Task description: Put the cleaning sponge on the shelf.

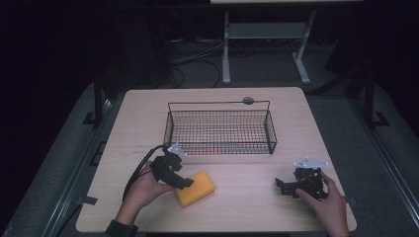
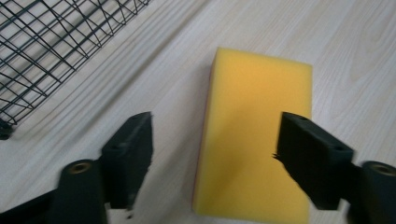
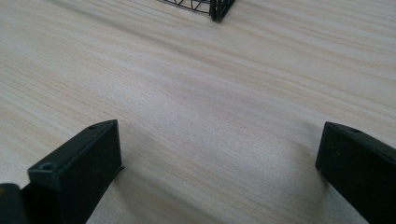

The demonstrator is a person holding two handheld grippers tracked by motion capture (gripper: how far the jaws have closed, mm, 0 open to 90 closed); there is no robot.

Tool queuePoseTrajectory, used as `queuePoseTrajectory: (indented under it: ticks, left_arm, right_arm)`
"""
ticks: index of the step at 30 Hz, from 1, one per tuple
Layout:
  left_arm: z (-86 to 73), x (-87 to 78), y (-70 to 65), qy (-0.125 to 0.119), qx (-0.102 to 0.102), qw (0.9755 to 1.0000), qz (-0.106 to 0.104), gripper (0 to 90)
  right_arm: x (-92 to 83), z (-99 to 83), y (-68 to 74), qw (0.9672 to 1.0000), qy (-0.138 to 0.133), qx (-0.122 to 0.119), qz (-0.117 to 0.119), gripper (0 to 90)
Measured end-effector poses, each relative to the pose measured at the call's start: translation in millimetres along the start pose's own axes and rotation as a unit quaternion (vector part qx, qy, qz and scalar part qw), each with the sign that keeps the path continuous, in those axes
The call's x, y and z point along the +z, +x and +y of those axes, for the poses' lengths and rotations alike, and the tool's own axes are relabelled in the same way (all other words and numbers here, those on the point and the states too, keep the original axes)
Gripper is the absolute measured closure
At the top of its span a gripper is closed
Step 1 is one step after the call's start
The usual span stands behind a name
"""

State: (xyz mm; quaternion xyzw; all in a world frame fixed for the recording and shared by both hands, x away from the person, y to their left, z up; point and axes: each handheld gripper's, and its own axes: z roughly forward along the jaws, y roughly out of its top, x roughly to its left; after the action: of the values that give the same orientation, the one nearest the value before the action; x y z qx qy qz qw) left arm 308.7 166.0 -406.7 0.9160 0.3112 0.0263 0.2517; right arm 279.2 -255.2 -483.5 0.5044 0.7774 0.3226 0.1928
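Table: pale wood-grain top; carries every item listed below.
Wire basket: black mesh, at 12 o'clock of the table's middle; nothing can be made out inside it. One corner enters the left gripper view at 10 o'clock, another the right gripper view at 12 o'clock.
Sponge: yellow block, lying flat on the table at 7 o'clock from the basket, well clear of it. A thin reddish layer shows along one long edge in the left gripper view; what it is cannot be made out.
Left claw: jaws apart, one on each long side of the sponge, neither pad visibly touching it.
Right claw: jaws apart over bare table at 5 o'clock of the basket, holding nothing.
Key relation: the sponge's long axis runs straight ahead of the left claw, toward 12 o'clock in its view, so the jaws span the short width. The left hand is much the nearer; the right hand sits well apart at 3 o'clock of the sponge.
Likely next step: judged to be closing on the sponge.
Hidden or cut off: the sponge's near end runs out of frame; the left claw covers one corner in the high view.
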Motion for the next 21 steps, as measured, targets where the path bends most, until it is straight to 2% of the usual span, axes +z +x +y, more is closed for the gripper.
queuePoseTrajectory:
  ticks: [3,4,6,8,13,21]
  left_arm:
    - [1.3,2.2,-5.0,0.01,0.006,0.9999,0.006,13.0]
    - [1.9,2.9,-7.4,0.011,0.009,0.9999,0.01,12.4]
    - [3.7,4.8,-13.3,0.015,0.014,0.9998,0.006,5.9]
    - [5.2,6.1,-17.9,0.021,0.025,0.9995,0.002,5.9]
    - [8.7,11.9,-30.0,0.035,0.044,0.9984,0.008,5.7]
    - [10.9,23.4,-37.8,0.051,0.064,0.9965,0.019,5.7]
  right_arm:
    - [0.0,0.0,0.0,1.0,0.0,0.0,0.0,0.0]
    - [0.0,0.0,0.0,1.0,0.0,0.0,0.0,0.0]
    - [0.0,0.0,0.0,1.0,0.0,0.0,0.0,0.0]
    - [0.0,0.0,0.0,1.0,0.0,0.0,0.0,0.0]
    - [0.0,0.0,0.1,1.0,0.0,0.0,0.0,0.0]
    - [0.0,0.0,0.0,1.0,0.0,0.0,0.0,0.0]
